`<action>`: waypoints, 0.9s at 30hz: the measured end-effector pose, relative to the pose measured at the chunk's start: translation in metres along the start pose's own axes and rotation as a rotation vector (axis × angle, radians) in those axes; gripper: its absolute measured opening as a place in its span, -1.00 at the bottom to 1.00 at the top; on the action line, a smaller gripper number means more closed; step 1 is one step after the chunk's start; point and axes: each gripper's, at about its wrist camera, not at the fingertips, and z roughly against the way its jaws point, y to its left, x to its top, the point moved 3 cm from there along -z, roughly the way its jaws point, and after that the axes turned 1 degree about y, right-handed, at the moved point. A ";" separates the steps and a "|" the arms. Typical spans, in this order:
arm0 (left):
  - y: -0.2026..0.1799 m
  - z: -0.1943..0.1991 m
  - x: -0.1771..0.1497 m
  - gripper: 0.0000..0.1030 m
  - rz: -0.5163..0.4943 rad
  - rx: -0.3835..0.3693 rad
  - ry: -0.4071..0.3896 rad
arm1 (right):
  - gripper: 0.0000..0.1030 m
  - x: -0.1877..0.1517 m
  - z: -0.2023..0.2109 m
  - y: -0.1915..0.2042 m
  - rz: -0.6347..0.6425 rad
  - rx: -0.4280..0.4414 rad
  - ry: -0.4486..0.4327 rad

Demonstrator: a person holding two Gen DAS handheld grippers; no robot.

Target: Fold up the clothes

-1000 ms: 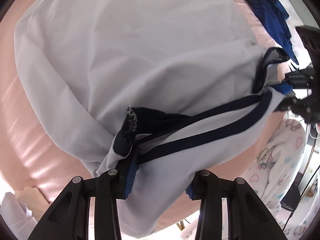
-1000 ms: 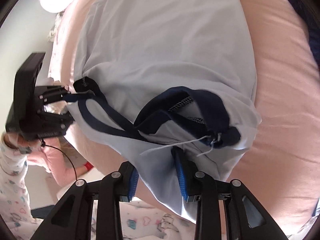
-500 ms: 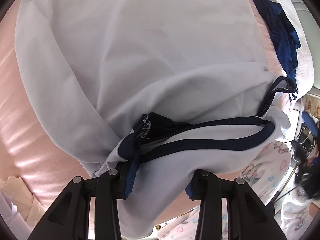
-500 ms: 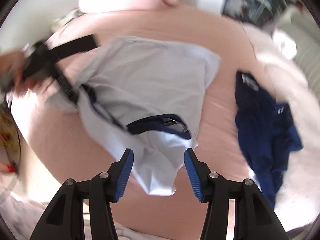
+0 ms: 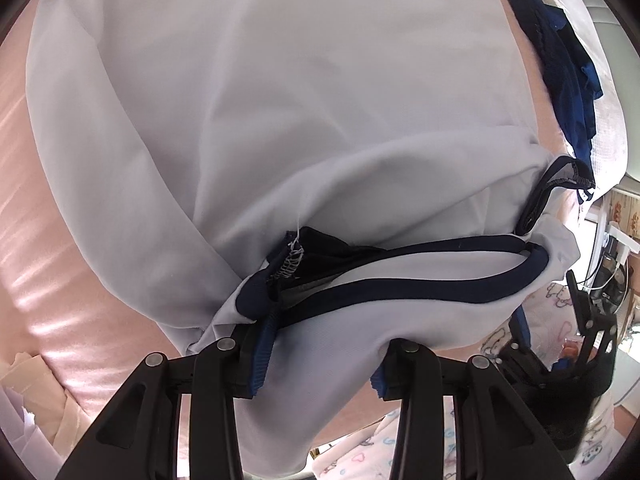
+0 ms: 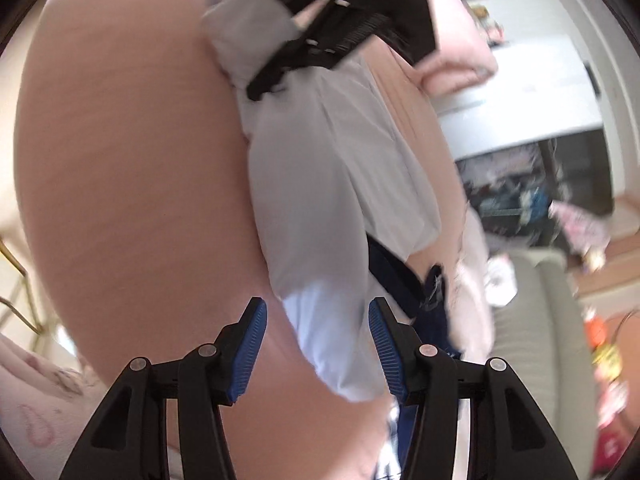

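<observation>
Shirt (image 5: 280,120), white with navy trim, clamped at bunched collar/hem edge between left gripper (image 5: 316,364) fingers (image 5: 260,356); fabric pinched against blue pads, draped over both fingers. Navy band (image 5: 400,284) running from the grip out to the right, looping back at far shoulder. Rest of shirt spread flat on pink bed (image 5: 48,208), lightly creased. Dark blue garment (image 5: 568,72) lying on bed beyond shirt, top right, apart from it. Cartoon-print fabric (image 5: 552,320) visible lower right past bed edge. Right gripper (image 6: 318,344) fingers (image 6: 250,344) spread apart, holding nothing; shirt end lying on bed seen in the gap, pads not touching it. Right view blurred. From right view: shirt (image 6: 320,184) stretched long across bed (image 6: 140,180), far end held by left gripper (image 6: 320,40) at top. Navy cloth (image 6: 400,280) just beside shirt's right edge. Cluttered shelf (image 6: 532,184) and room in background right, too blurred for detail.
</observation>
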 end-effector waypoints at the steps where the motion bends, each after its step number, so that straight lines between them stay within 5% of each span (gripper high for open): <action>1: -0.001 -0.001 0.000 -0.30 0.002 -0.004 0.003 | 0.02 0.002 -0.001 0.004 0.035 -0.041 -0.005; 11: -0.007 -0.019 -0.003 -0.30 0.025 -0.043 0.025 | 0.02 0.015 -0.033 0.026 0.203 -0.106 0.001; 16: -0.012 -0.029 -0.005 -0.30 0.005 -0.047 0.028 | 0.00 0.017 -0.056 0.017 0.201 -0.052 0.023; 19: -0.019 -0.033 -0.009 -0.30 -0.023 -0.036 0.024 | -0.26 0.020 -0.063 0.012 0.199 0.013 0.030; 27: -0.053 0.000 -0.054 0.07 -0.177 0.127 -0.202 | -0.39 0.020 -0.067 -0.013 0.091 0.210 0.078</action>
